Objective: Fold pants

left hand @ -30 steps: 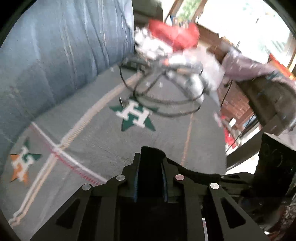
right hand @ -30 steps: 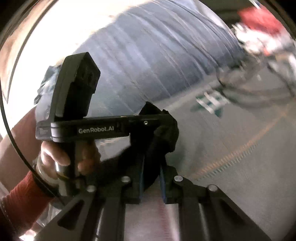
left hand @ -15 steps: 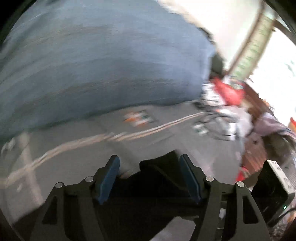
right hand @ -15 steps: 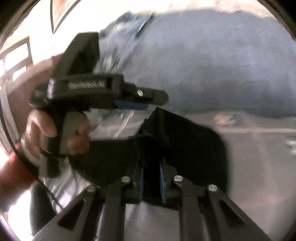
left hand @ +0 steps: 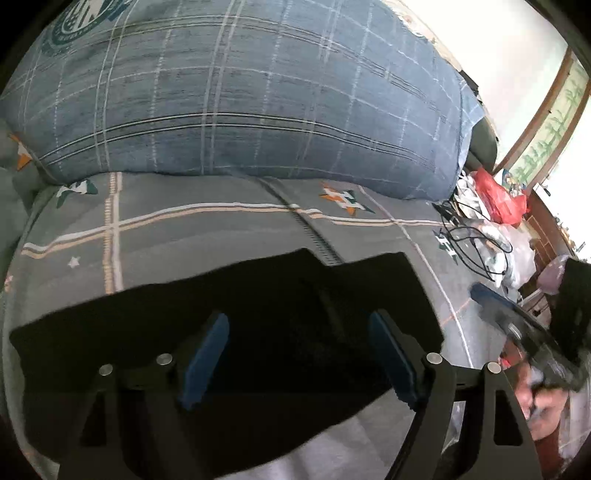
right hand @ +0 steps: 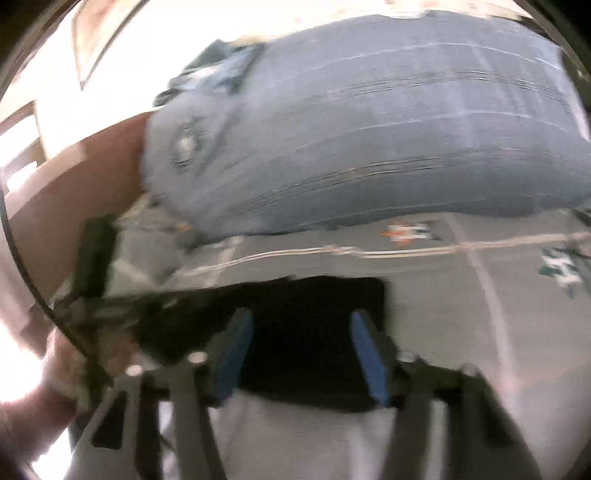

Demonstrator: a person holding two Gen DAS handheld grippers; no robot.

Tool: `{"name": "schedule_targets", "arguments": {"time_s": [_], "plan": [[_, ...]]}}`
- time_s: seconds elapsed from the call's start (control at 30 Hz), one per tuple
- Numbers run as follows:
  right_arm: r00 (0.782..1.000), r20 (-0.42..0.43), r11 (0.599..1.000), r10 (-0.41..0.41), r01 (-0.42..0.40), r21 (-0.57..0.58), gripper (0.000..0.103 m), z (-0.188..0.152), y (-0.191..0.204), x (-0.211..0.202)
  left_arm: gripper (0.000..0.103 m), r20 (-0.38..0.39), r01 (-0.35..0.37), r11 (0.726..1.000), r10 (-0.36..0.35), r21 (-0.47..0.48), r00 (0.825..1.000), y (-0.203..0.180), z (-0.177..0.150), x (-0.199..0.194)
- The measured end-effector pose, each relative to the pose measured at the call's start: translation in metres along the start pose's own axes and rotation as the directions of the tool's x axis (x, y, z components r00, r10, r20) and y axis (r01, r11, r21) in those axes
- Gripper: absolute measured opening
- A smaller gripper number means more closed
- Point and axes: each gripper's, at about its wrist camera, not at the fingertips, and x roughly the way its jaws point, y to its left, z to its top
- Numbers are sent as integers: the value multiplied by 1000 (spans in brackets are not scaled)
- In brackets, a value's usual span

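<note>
- Pants: black, folded flat on the bed, below the blue pillow.
- Left gripper: spread, empty, above the pants.
- Right gripper: spread, empty.
- Risk: a low fingertip snagging the top layer, likely undoing the fold.

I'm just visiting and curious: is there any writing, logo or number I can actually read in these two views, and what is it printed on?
"H": white letter inside the star emblems printed on the grey bedsheet.
Round green seal on the blue plaid pillow: it has ring lettering, too distorted to read.
Framed picture by the window: no legible text.
Right wrist view: too blurred to read anything.
</note>
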Motion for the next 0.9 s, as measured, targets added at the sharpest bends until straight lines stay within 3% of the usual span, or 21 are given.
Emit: {"name": "schedule_targets", "arguments": {"time_s": [0.03,0.07,0.17,0.37,0.5,0.6,0.63,0.77,0.9], "plan": [[1000,-13,1000,-18,18,7,19,0,-5,3,79,17,6,1000,-6,-1,1000,-8,-3,-1],[1000,-20,1000,-15,16,10,17,1,-7,8,79,22,17,1000,-17,1,1000,-13,-4,2],[999,-43,1000,-12,12,5,17,6,-10,38,79,11,41,999,-42,15,999,-27,-8,15],[993,-122,1000,-5,6,6,17,9,-6,93,78,-66,-113,994,114,10,991,-26,-24,50],[992,-123,1000,-15,16,10,13,3,-14,113,78,-53,-124,992,125,23,991,-19,-30,45],[993,-122,999,6,0,50,15,6,-19,104,78,-57,-126,992,127,8,990,-17,-29,40],[995,-104,999,5,1,55,21,6,-20,93,78,-58,-128,992,128,4,990,-18,-29,38],[998,-51,999,-28,29,27,22,2,-22,48,78,-18,-113,993,112,-26,993,-18,-22,21],[998,-53,999,-41,41,17,22,-9,-24,21,79,19,-102,994,102,-43,995,-19,-12,17]]}}
